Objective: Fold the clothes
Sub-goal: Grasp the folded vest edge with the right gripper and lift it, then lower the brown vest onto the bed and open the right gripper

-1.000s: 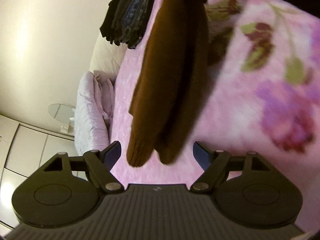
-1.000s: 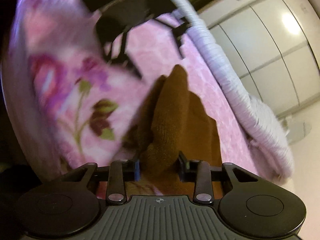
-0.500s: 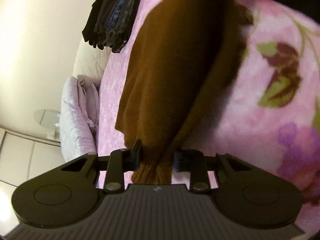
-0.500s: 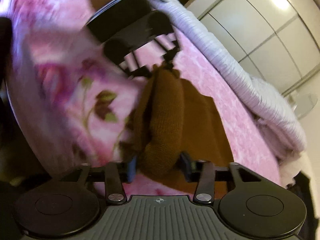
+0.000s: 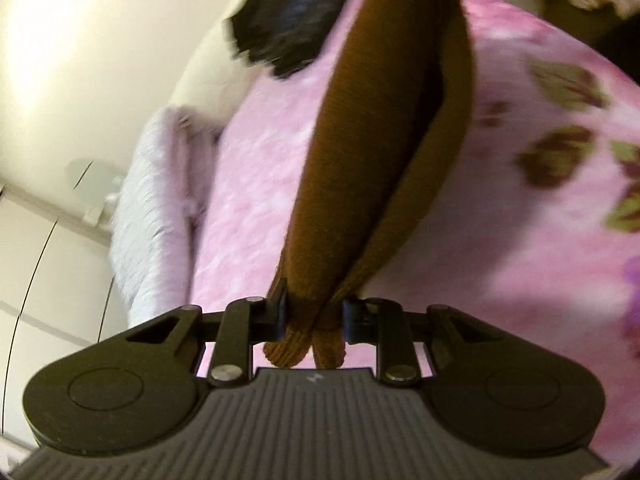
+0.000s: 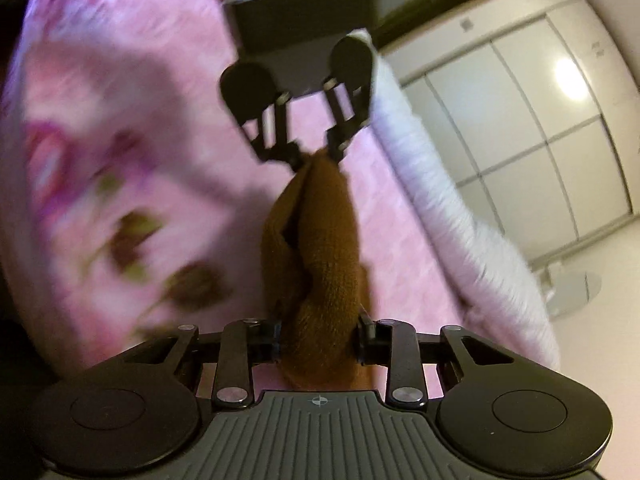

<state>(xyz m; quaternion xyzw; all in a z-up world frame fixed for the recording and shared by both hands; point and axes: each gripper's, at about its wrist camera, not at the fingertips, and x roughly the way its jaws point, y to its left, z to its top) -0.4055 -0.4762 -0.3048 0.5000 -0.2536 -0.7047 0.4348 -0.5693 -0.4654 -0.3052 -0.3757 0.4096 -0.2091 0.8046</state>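
The left claw (image 5: 314, 312) sits at the bottom centre of its view, clamped on one end of the brown knit garment (image 5: 372, 140), which stretches up to the top edge. The right claw (image 6: 320, 344) grips the other end; the cloth (image 6: 320, 240) hangs taut between both claws above the pink floral bed cover (image 6: 100, 160). Dark folded clothes (image 5: 288, 20) at upper left are blurred.
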